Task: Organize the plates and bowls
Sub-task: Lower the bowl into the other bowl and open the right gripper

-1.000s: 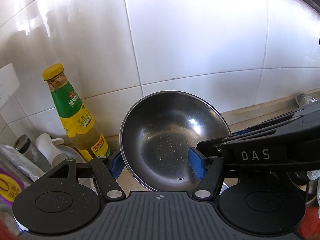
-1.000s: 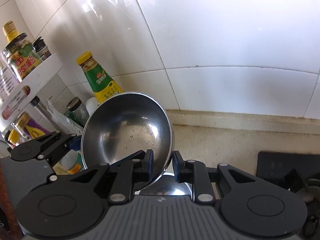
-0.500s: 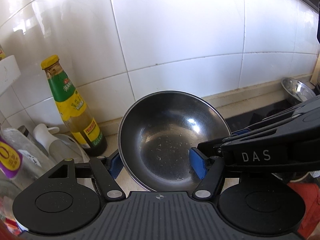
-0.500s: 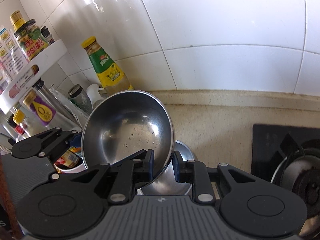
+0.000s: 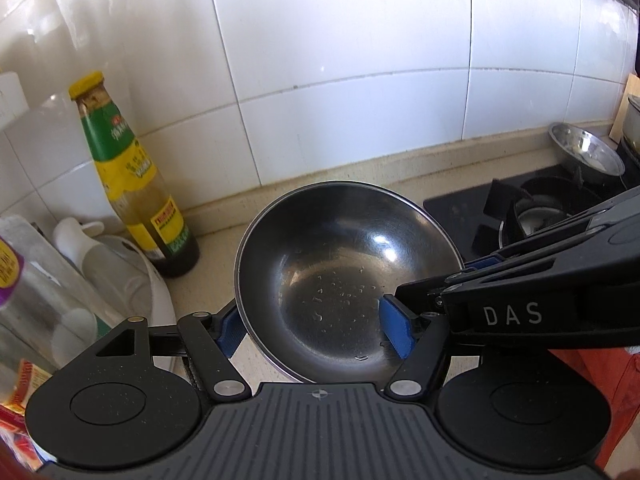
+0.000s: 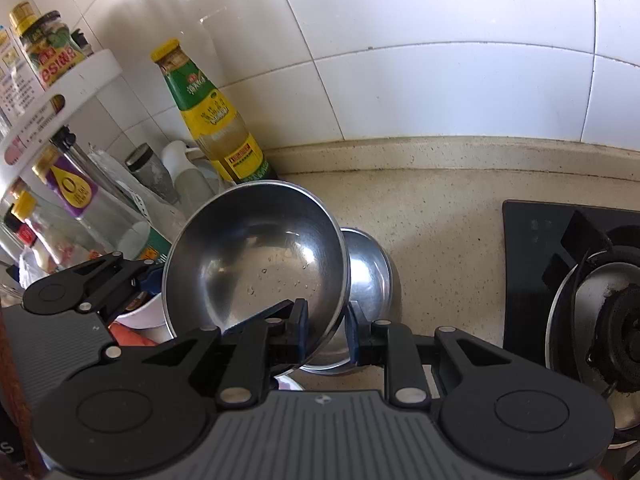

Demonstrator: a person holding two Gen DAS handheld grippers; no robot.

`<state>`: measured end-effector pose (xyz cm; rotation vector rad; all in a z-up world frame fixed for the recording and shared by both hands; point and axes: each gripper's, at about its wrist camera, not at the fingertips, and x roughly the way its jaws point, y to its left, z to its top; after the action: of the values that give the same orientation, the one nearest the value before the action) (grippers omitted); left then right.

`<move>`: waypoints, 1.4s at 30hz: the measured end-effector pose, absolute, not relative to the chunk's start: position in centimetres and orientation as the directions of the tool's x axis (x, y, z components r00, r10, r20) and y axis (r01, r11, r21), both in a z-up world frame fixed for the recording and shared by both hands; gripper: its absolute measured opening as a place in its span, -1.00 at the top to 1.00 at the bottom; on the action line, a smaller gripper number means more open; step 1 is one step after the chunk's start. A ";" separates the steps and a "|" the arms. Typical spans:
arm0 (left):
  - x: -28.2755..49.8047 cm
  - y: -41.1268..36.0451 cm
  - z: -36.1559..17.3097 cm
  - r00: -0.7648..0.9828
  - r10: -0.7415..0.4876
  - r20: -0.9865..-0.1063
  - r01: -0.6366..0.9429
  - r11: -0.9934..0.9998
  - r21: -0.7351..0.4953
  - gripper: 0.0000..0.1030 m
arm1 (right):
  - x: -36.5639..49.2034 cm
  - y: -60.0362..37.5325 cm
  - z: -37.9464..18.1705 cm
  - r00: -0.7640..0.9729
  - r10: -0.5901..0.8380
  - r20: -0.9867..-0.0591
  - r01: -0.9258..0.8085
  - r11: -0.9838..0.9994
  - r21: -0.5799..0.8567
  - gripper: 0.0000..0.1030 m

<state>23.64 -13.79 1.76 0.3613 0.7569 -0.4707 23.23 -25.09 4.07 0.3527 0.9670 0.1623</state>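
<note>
Tiled kitchen corner, pale stone counter (image 6: 440, 216) below. At ten o'clock of the right wrist view, a green-and-yellow sauce bottle (image 6: 208, 120) upright against the wall, a white corner shelf (image 6: 60, 96) of jars further round at nine. Black gas stove (image 6: 580, 280) at three o'clock, burner and pan support in view. In the left wrist view, a small steel bowl (image 5: 586, 152) far off at two o'clock, beyond the stove.

Centre frame: a steel bowl (image 6: 256, 260), wet with droplets, tilted and raised above the counter, its lower edge overlapping a second steel bowl (image 6: 370, 276) resting on the counter at its four o'clock.

Right gripper (image 6: 326, 330) pinched tight on the raised bowl's rim at five o'clock, one finger inside, one outside. Left gripper (image 5: 312, 326) set wider, one blue pad (image 5: 396, 330) inside the basin and the other behind the outer wall at eight o'clock; whether those pads actually press the metal, impossible to say. Right gripper's black body crossing the left wrist view at three o'clock, hiding part of the stove.
</note>
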 end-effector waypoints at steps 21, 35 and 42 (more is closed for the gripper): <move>25.4 -14.0 -1.2 0.567 -0.275 -0.776 0.557 0.823 0.115 -0.44 | 24.2 -24.8 2.5 0.543 0.205 -0.814 0.045 0.961 0.273 0.40; 25.7 -12.7 -0.9 0.570 -0.287 -0.770 0.564 0.818 0.113 -0.54 | 25.1 -26.0 1.5 0.539 0.213 -0.815 0.078 0.951 0.299 0.32; 24.0 -10.9 -0.6 0.553 -0.343 -0.759 0.624 0.774 0.105 -0.68 | 25.7 -26.3 0.7 0.524 0.260 -0.811 0.080 0.933 0.351 0.16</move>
<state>24.00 -10.86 -0.63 0.3880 0.7973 -0.5890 25.73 -26.34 0.74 0.3683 1.0202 0.1106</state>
